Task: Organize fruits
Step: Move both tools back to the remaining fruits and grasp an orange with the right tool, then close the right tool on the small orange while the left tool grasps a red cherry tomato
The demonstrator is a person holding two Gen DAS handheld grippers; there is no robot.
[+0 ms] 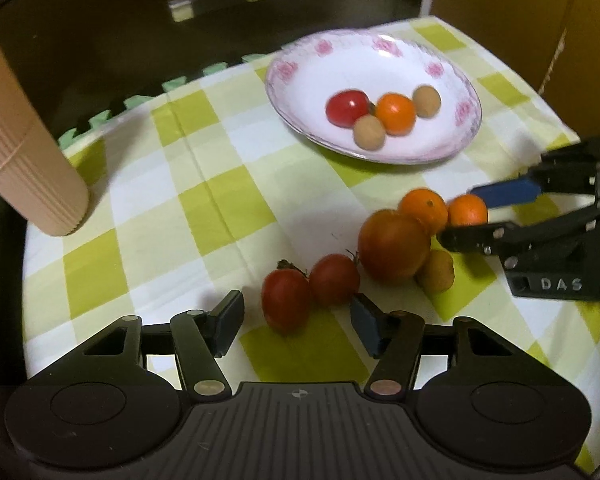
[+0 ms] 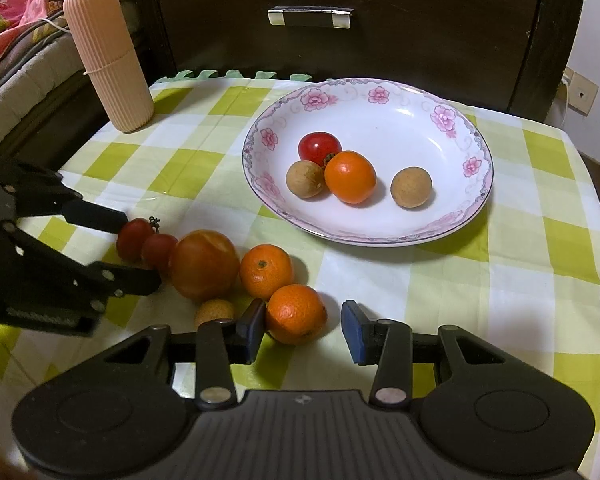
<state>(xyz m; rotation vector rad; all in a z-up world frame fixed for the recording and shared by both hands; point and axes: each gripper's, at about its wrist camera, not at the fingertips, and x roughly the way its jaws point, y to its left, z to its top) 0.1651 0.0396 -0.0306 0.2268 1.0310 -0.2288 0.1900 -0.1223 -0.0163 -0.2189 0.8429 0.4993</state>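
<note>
Green-and-white checked cloth [image 1: 220,208] covers the desk, and the left wrist view shows why the fruit sits in two groups: the flowered plate [image 1: 300,56] at the far side already holds a red tomato, a small orange and two brown longans, while the loose bunch near the front looks like the pile not yet sorted. The left gripper [image 1: 296,320] has its jaws spread wide with nothing between them, lined up on the nearest small tomato [image 1: 286,300], which touches a second one just beside it. My guess is that's the next pick. A ribbed beige cup [image 1: 24,160] stands off to the left, out of the way.

From the right wrist view, the right gripper [image 2: 304,326] also has its jaws parted, straddling the nearest orange [image 2: 296,312]; one pad looks to be touching it, the other is clear, so no grip yet. A bigger tomato [image 2: 204,264], another orange [image 2: 266,270] and a longan [image 2: 214,312] crowd close by, so closing could nudge the neighbours.
</note>
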